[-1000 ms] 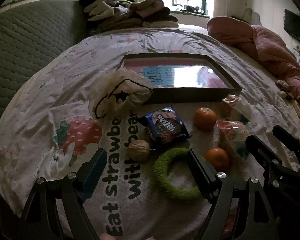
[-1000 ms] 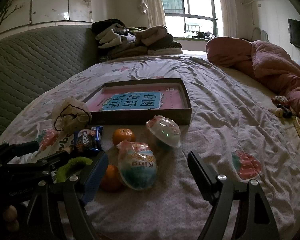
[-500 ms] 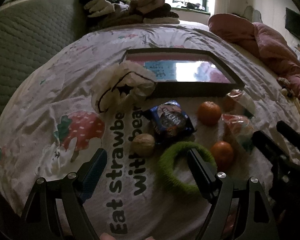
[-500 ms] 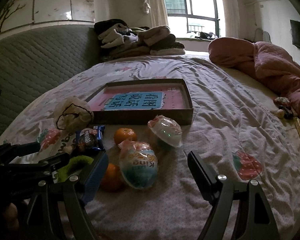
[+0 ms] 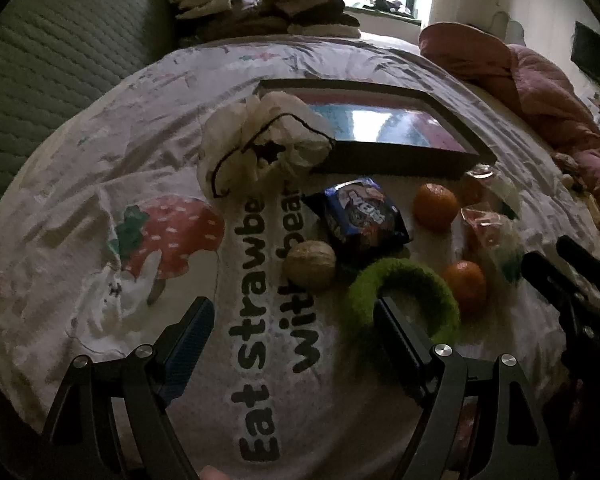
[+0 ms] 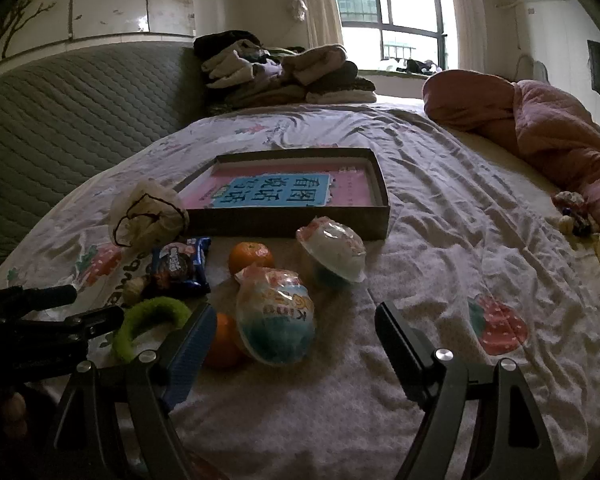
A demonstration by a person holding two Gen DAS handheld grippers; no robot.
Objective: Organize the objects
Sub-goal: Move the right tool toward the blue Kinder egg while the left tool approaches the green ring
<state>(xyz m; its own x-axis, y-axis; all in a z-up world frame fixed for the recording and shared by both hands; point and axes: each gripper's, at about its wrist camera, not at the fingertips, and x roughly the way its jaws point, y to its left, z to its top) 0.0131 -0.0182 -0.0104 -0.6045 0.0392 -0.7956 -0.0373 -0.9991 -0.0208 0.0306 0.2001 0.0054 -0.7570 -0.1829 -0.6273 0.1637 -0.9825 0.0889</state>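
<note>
A shallow brown box (image 6: 284, 220) with a pink and blue lining lies on the bed. In front of it are a crumpled white bag (image 5: 260, 144), a blue cookie packet (image 5: 364, 214), a walnut (image 5: 309, 265), a green fuzzy ring (image 5: 404, 284), two oranges (image 5: 435, 205) (image 5: 465, 285) and two wrapped egg toys (image 6: 276, 316) (image 6: 334, 250). My left gripper (image 5: 292, 328) is open; its right finger overlaps the ring's inner edge. My right gripper (image 6: 294, 334) is open just short of the nearer egg toy (image 6: 276, 316).
The bedsheet (image 6: 440, 272) has strawberry prints and black lettering. A pink quilt (image 6: 540, 120) is heaped at the right, folded clothes (image 6: 280, 72) at the far end, and a grey padded headboard (image 6: 72, 96) runs along the left. Small items (image 6: 576, 216) lie at the right edge.
The left gripper has crept forward and left, so the walnut and ring sit further right in its view. The right gripper has edged slightly toward the egg toys. Both stay open.
</note>
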